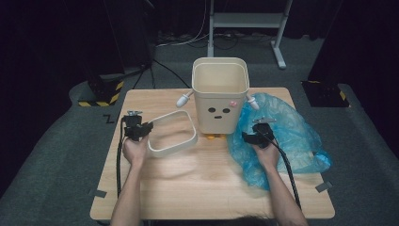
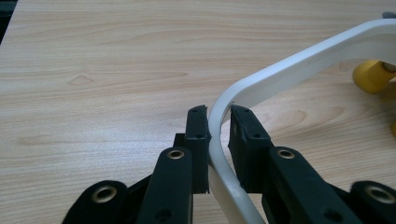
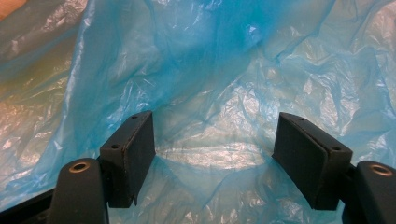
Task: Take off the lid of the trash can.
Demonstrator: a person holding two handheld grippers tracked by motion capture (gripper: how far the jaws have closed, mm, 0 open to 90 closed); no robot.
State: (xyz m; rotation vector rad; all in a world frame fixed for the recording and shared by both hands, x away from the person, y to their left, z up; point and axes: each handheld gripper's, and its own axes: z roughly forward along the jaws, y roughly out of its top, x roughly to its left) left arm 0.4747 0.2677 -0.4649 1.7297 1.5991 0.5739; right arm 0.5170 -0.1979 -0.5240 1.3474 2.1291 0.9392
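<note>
A cream bin (image 1: 220,96) with a drawn face stands at the table's far middle. Its cream rim ring (image 1: 172,133) lies left of the bin, and my left gripper (image 1: 139,130) is shut on the ring's left edge. In the left gripper view the ring (image 2: 285,72) curves between the two black pads, and the left gripper (image 2: 218,116) pinches it. A crumpled blue plastic bag (image 1: 282,136) lies right of the bin. My right gripper (image 1: 256,136) hovers open over the bag's left part. The bag (image 3: 219,79) spreads behind the right gripper (image 3: 215,140), nothing between its jaws.
The wooden table (image 1: 197,188) has bare room in front. The bin has white side knobs (image 1: 182,99) and yellow feet (image 1: 212,137); one yellow foot (image 2: 371,74) sits near the ring. Tape strips (image 1: 96,193) mark the front corners. A white stand (image 1: 244,21) and cables lie beyond.
</note>
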